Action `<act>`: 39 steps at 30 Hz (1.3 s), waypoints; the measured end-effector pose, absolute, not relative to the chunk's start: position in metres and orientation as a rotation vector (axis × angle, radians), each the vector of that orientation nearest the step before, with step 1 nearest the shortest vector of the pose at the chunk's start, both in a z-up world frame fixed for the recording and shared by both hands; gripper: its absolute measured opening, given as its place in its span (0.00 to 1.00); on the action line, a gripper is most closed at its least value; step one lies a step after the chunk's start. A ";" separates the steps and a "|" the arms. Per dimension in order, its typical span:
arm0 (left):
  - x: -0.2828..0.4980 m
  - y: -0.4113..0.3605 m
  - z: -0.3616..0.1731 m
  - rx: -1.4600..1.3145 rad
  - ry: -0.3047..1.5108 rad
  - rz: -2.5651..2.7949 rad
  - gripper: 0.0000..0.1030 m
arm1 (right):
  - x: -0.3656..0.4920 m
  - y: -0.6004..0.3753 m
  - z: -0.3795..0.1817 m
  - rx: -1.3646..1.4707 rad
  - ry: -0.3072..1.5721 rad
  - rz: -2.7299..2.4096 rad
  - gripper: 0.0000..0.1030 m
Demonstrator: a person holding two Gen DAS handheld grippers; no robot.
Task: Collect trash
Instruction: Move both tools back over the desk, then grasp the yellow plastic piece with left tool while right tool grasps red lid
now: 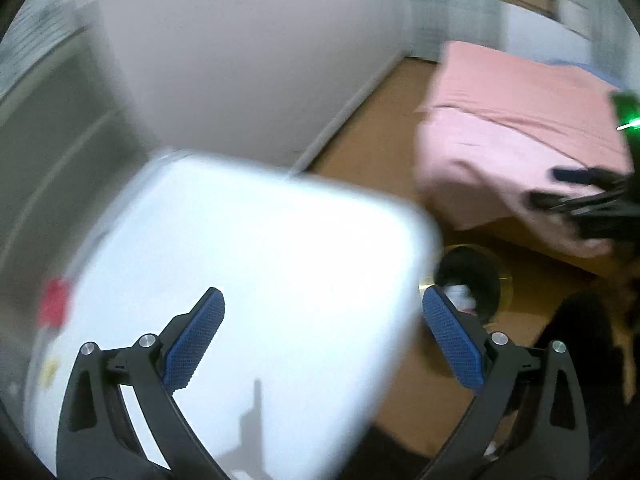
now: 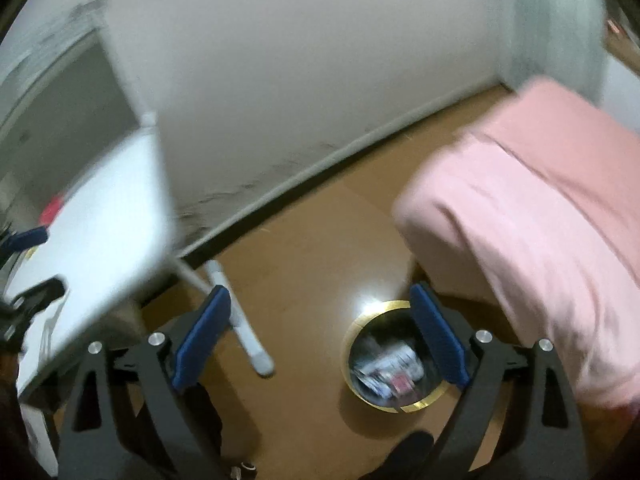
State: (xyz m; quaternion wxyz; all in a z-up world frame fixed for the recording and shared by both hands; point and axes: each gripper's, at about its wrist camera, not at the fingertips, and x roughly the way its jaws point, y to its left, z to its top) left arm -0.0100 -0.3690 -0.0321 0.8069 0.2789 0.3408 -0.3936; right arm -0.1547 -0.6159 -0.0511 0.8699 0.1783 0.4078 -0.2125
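From my left I see one white table (image 1: 248, 264) with one red item (image 1: 54, 300) too blurred to read. My left gripper (image 1: 320, 340) and right gripper (image 2: 320, 336) both have fingers apart, empty. One gold-rimmed bin (image 2: 424, 402) on the floor (image 2: 304, 248) holds crumpled trash (image 2: 388, 368), beside one pink bed (image 2: 540, 220).

Both cameras rode on the hand-held grippers and looked steeply down, each past its own two blue-padded fingers. The left one hung over the white table (image 1: 240, 260), close enough that it filled most of the frame. The right one faced the brown floor (image 2: 304, 240), farther off. Both took in the gold-rimmed bin (image 2: 394, 354), the pink bed cover (image 1: 520, 128) and the wall's skirting.
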 end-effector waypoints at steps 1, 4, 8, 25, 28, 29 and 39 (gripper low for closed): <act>0.010 -0.340 -0.030 0.594 0.727 -0.778 0.93 | -0.138 -0.597 -0.042 0.345 0.846 -0.397 0.86; 0.063 -0.265 -0.029 0.578 0.749 -0.612 0.93 | -0.096 -0.550 -0.027 0.283 0.840 -0.281 0.86; 0.129 -0.173 -0.038 0.527 0.822 -0.466 0.93 | -0.031 -0.475 -0.021 0.198 0.868 -0.118 0.86; 0.252 -0.082 -0.073 0.451 0.894 -0.479 0.82 | 0.097 -0.310 -0.041 0.014 1.010 0.116 0.86; 0.260 -0.081 -0.073 0.402 0.916 -0.498 0.65 | 0.113 -0.302 -0.043 0.012 1.020 0.121 0.86; 0.259 -0.077 -0.073 0.393 0.918 -0.499 0.61 | 0.116 -0.302 -0.045 0.014 1.024 0.124 0.86; 0.230 -0.059 -0.069 0.361 0.916 -0.438 0.12 | 0.197 -0.266 -0.060 0.009 1.075 0.165 0.86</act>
